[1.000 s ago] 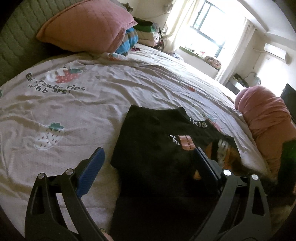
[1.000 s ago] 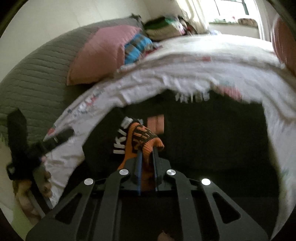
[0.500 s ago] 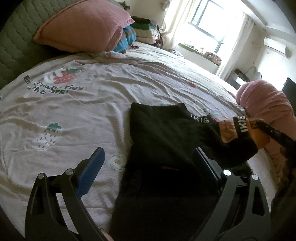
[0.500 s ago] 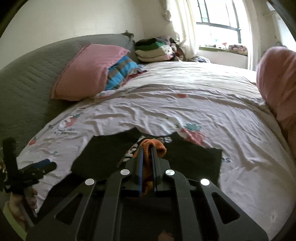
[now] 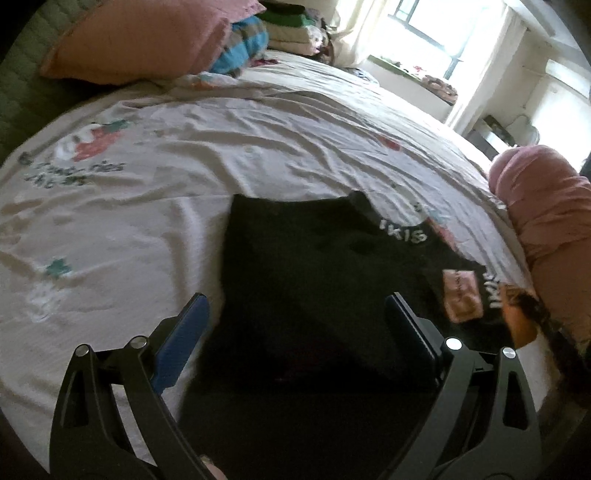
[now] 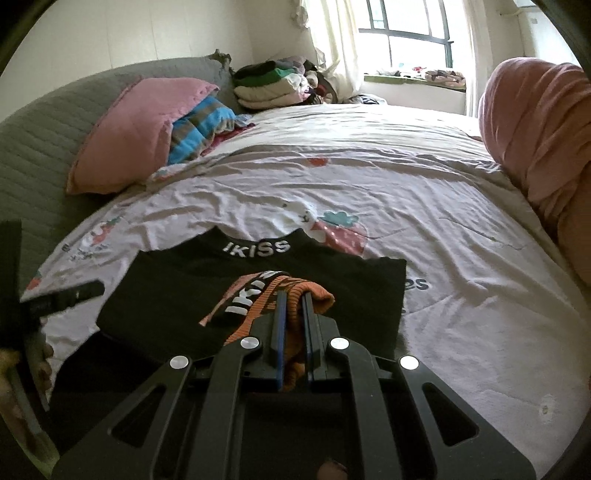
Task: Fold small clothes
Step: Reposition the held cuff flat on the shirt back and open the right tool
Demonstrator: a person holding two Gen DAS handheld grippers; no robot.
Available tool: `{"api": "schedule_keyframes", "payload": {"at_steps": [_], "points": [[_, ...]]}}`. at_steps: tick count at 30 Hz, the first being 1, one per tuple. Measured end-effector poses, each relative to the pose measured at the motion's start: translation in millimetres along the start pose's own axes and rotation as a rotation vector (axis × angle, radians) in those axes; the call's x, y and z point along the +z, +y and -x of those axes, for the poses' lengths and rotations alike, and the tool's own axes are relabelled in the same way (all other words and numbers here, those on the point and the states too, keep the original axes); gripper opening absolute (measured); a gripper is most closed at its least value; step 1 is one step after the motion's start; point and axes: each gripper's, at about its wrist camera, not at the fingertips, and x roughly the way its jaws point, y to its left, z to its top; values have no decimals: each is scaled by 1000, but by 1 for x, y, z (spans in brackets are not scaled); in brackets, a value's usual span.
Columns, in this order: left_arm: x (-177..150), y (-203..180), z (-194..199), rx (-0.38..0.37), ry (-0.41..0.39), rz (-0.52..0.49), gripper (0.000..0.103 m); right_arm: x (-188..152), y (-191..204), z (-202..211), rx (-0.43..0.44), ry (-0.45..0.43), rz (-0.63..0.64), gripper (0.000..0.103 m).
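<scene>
A small black garment [image 5: 314,266] with white "IKISS" lettering lies on the strawberry-print bed sheet [image 5: 147,206]; it also shows in the right wrist view [image 6: 207,295]. My right gripper [image 6: 291,299] is shut on the garment's orange ribbed cuff [image 6: 314,295] and holds the sleeve low over the black fabric. The cuff shows at the right in the left wrist view [image 5: 517,314]. My left gripper [image 5: 295,317] is open and empty, hovering over the garment's near left edge.
A pink pillow [image 6: 140,136] and a striped blue cloth [image 6: 199,129] lie against the grey headboard [image 6: 48,122]. Folded clothes [image 6: 273,85] are stacked at the far end. A pink bundle [image 6: 535,129] lies on the right. A window [image 6: 406,33] is behind.
My right gripper carried the orange cuff from over the garment's middle out to the right and back, and now holds it low. My left gripper stayed open and shifted slightly.
</scene>
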Motion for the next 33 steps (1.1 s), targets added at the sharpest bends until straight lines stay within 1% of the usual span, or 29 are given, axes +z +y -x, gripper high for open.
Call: {"api": "schedule_keyframes", "payload": {"at_steps": [2, 3, 5, 8, 11, 13, 14, 15, 18, 20, 22, 24, 26, 28, 29, 31, 33], "points": [[1, -7, -8, -4, 2, -33, 88, -1, 0, -3, -19, 9, 10, 7], [1, -10, -10, -9, 0, -44, 83, -2, 0, -4, -26, 12, 12, 7], [-2, -13, -14, -21, -17, -69, 77, -4, -1, -8, -41, 25, 19, 7], [-7, -16, -20, -50, -14, -113, 77, -7, -1, -15, -60, 43, 24, 7], [-10, -19, -22, -54, -13, -157, 77, -10, -3, -22, -74, 61, 18, 8], [-10, -19, -24, -59, -9, -168, 77, -12, -5, -26, -83, 73, 6, 9], [-9, -19, -25, -66, -2, -166, 77, -13, -6, -27, -84, 78, -1, 14], [-9, -19, -25, -72, 3, -164, 78, -13, -8, -28, -87, 85, -11, 21], [-10, -20, -27, -75, 14, -173, 78, -15, -18, -36, -69, 113, -64, 33], [-10, -19, -30, -77, 25, -174, 79, -16, -26, -43, -66, 143, -119, 34], [-13, -16, -34, -80, 37, -166, 79, -20, -33, -52, -44, 177, -162, 38], [-15, -14, -38, -80, 57, -162, 79, -25, -36, -65, -5, 242, -189, 48], [-17, -10, -47, -68, 97, -150, 79, -31, -35, -71, 3, 257, -197, 48], [-19, -8, -50, -63, 106, -147, 79, -32, -31, -70, 3, 248, -184, 24], [-20, -9, -51, -57, 106, -155, 78, -31, -30, -66, 23, 225, -186, 13], [-22, -11, -51, -43, 103, -174, 78, -28, -27, -55, 32, 171, -174, 11], [-23, -12, -51, -39, 102, -181, 78, -21, -22, -39, 3, 95, -123, 11]]}}
